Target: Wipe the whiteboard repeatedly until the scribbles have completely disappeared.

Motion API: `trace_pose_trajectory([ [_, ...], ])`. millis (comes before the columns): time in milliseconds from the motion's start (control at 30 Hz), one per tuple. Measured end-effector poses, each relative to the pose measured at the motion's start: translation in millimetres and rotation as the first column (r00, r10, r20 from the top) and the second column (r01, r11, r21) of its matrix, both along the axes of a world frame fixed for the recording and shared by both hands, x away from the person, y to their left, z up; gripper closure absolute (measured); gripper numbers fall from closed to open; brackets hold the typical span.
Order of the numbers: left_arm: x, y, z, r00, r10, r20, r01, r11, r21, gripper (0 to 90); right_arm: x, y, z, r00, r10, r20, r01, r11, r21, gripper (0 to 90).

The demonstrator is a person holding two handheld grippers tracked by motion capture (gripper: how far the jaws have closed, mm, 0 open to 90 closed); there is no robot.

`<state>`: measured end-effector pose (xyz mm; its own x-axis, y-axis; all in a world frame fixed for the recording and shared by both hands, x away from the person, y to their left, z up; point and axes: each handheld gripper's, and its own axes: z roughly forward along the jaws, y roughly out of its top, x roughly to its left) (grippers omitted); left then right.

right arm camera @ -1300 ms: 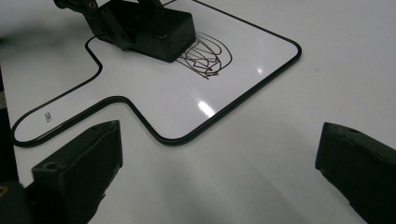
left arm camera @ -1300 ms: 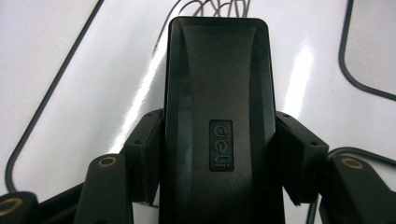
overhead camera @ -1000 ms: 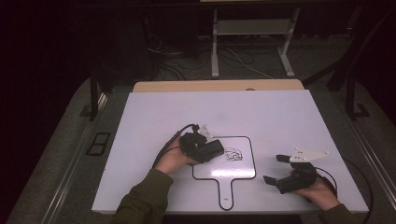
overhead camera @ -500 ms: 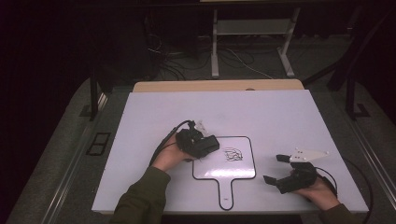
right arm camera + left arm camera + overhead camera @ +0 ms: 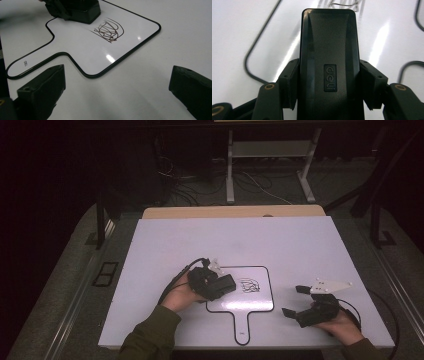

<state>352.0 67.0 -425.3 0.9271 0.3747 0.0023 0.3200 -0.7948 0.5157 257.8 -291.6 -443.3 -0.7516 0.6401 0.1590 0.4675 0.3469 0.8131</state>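
Left tool (image 5: 226,285) clenched across the sides of a black whiteboard eraser (image 5: 329,57), a light, rigid, smooth-shelled block judged best held mid-length as shown. The eraser sat on the paddle-shaped whiteboard (image 5: 257,302), just beside the dark scribble (image 5: 108,30). Right tool (image 5: 294,301) hung released, jaws apart, over the white surface (image 5: 300,245).

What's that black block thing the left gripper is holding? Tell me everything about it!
It looks like a whiteboard eraser: a long black block with rounded corners, smooth and plastic-looking, with a small raised logo on its top. The left gripper has both jaws pressed against its long sides. It lies flat on the paddle-shaped whiteboard, near the board's left edge, pointing toward a dark scribble that is not yet wiped away. Its underside is hidden.
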Motion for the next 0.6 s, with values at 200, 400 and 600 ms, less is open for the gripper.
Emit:
trace_pose_trajectory([
  [200, 18.7, 7.0, -0.8, 0.9992, 0.040, 0.004, -0.040, 0.9991, -0.010, 38.9, 0.3, 0.0, -0.2, 1.0000, -0.002, -0.002, 0.002, 1.000, 0.001, 0.0],
  [400, 33.4, 12.6, -1.7, 0.9970, 0.077, 0.006, -0.077, 0.9968, -0.020, 38.9, 0.8, 0.1, -0.6, 1.0000, -0.001, -0.004, 0.001, 1.000, -0.001, 0.0],
  [600, 23.5, 9.6, 0.4, 0.9983, 0.056, 0.011, -0.057, 0.9983, 0.012, 38.9, 0.8, -0.3, -0.7, 1.0000, -0.001, -0.004, 0.001, 1.000, -0.003, 0.0],
])
